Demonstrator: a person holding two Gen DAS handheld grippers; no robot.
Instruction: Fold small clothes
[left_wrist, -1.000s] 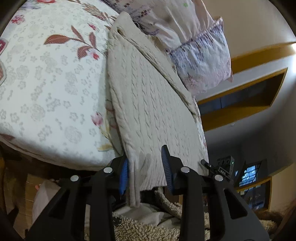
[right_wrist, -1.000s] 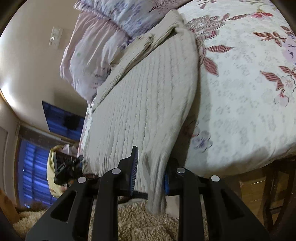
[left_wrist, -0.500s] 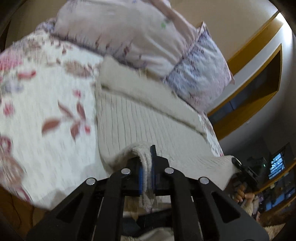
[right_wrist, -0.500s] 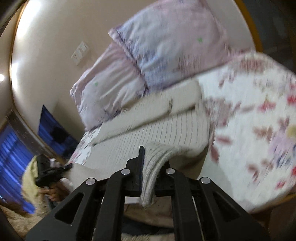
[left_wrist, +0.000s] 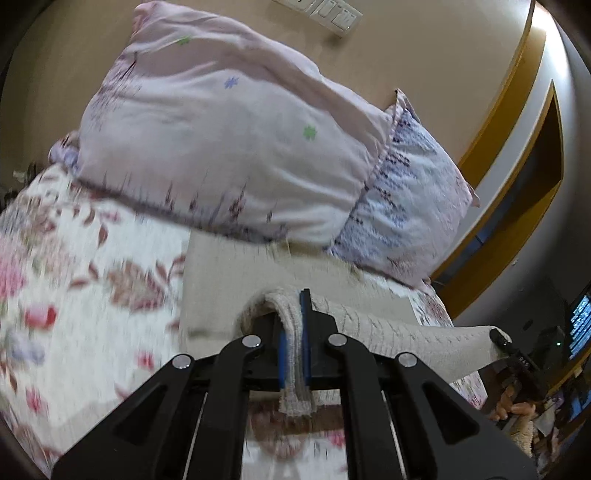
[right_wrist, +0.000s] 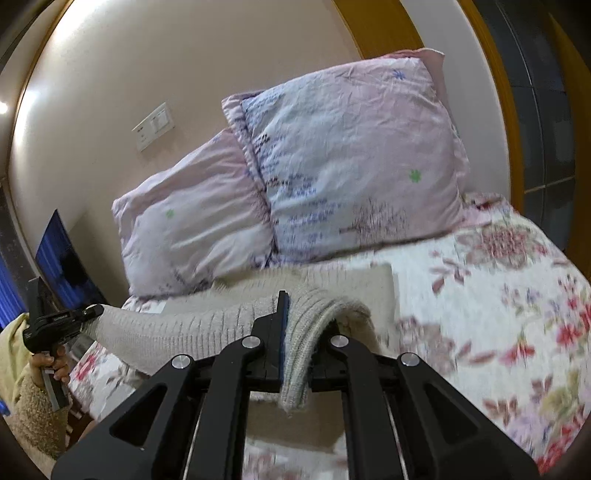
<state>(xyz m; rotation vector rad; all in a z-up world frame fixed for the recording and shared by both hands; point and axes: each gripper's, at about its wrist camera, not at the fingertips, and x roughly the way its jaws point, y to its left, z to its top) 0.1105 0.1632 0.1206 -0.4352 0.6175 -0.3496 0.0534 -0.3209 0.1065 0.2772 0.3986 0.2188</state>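
- Motion blur smears the floral bedspread and the flat part of the cream knitted sweater, so the knit pattern there cannot be read.
- The sweater lies on the bed just below two pale pink pillows; where its far end stops against them is hard to make out.
- The black frames of both tools hide the bed's near edge at 6 o'clock in each view.
- The left claw is clamped on a bunched corner of the sweater's hem, with a short tail of knit hanging below the blue pads.
- The right claw is clamped on the other hem corner, knit draping over its right finger.
- The raised hem stretches sideways between the two claws: toward 3 o'clock in the left view, toward 9 o'clock in the right view.
- The sweater's long axis runs from the lifted hem toward the pillows at 12 o'clock.
- In the right view, a hand in a fuzzy sleeve is cut off at the 8 o'clock edge.
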